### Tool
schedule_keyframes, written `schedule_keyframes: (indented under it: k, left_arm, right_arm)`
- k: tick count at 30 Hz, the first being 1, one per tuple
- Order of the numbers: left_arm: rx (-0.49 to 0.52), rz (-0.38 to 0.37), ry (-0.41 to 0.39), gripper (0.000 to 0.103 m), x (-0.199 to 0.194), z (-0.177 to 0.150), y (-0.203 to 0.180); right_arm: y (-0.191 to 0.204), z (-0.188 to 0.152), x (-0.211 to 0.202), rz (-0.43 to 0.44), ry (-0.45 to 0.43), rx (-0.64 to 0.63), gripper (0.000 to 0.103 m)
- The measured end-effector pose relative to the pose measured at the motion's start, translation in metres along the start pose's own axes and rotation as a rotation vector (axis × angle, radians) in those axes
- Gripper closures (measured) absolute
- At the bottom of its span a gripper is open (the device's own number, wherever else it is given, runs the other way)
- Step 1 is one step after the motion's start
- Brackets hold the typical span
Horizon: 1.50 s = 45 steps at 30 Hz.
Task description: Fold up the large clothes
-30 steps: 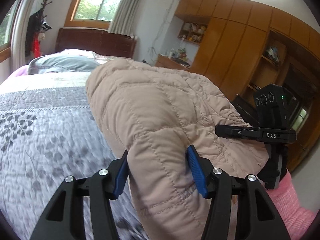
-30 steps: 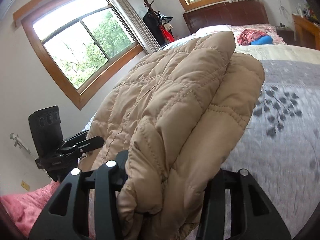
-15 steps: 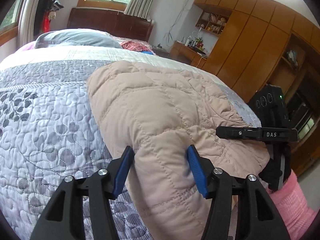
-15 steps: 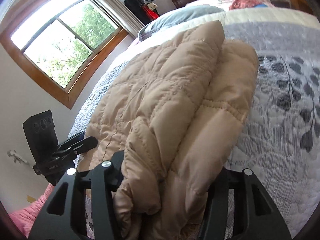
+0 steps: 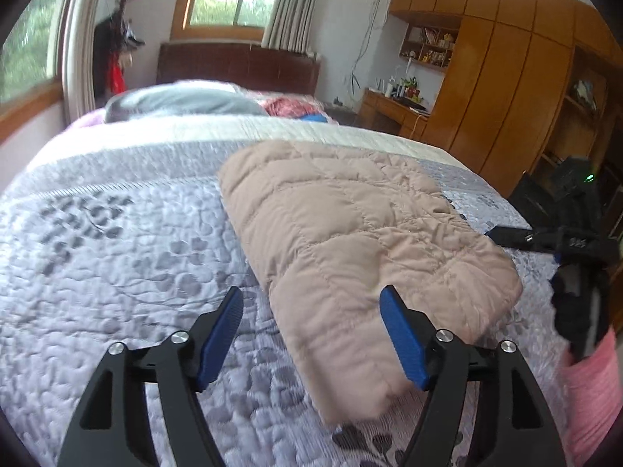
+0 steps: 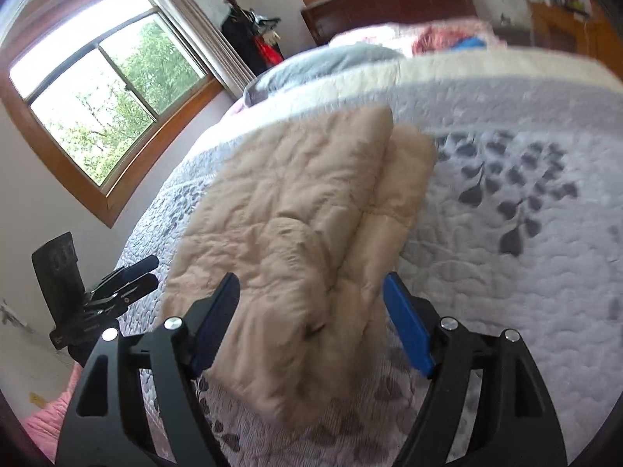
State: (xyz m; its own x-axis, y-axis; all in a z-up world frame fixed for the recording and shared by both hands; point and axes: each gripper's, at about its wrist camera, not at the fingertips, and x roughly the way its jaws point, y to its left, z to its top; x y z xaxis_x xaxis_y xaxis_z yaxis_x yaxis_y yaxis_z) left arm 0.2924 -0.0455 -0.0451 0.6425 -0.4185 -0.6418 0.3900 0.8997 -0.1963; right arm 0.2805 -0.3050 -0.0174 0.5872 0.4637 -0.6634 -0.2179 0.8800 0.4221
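Lying folded on the bed [image 5: 117,272], the padded coat [image 5: 350,225] looks soft, bulky and light, best taken at its thick near corners. Left gripper [image 5: 311,334] and right gripper [image 6: 311,323] are both opening, fingers apart and straddling that edge without pressing it. Windows and wooden wardrobes surround the bed.
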Motion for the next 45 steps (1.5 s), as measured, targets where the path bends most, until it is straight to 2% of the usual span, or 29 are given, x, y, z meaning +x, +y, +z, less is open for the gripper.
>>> schedule_keyframes:
  k: [5, 10, 14, 18, 23, 27, 31, 35, 45]
  left_arm:
    - [0.052, 0.043, -0.013, 0.029, -0.011, -0.009, -0.014]
    - [0.064, 0.082, 0.044, 0.028, 0.003, -0.022, -0.015]
    - [0.062, 0.084, 0.071, 0.027, 0.015, -0.03, -0.015]
    - [0.051, 0.1, 0.072, 0.028, 0.012, -0.03, -0.017]
    - [-0.006, 0.11, 0.072, 0.028, -0.006, -0.031, -0.019]
    - [-0.076, 0.1, 0.081, 0.021, -0.021, -0.036, -0.022]
    - [-0.066, 0.139, 0.058, 0.011, -0.041, -0.041, -0.035]
    - [-0.042, 0.185, 0.039, 0.007, -0.061, -0.046, -0.052]
    - [-0.001, 0.25, 0.011, 0.004, -0.097, -0.059, -0.081]
  right_arm:
    - [0.008, -0.02, -0.005, -0.094, 0.004, -0.054, 0.028]
    - [-0.024, -0.042, 0.014, -0.151, 0.071, 0.013, 0.034]
    - [-0.046, -0.055, 0.035, -0.095, 0.105, 0.078, 0.034]
    - [-0.054, -0.056, 0.032, -0.051, 0.093, 0.127, 0.034]
    - [-0.026, -0.061, -0.001, -0.133, 0.015, 0.051, 0.033]
    - [0.002, -0.074, -0.025, -0.209, -0.034, -0.006, 0.013]
    - [0.03, -0.085, -0.044, -0.281, -0.069, -0.076, 0.005]
    - [0.048, -0.096, -0.06, -0.303, -0.102, -0.093, 0.003]
    - [0.077, -0.116, -0.08, -0.389, -0.103, -0.111, 0.003]
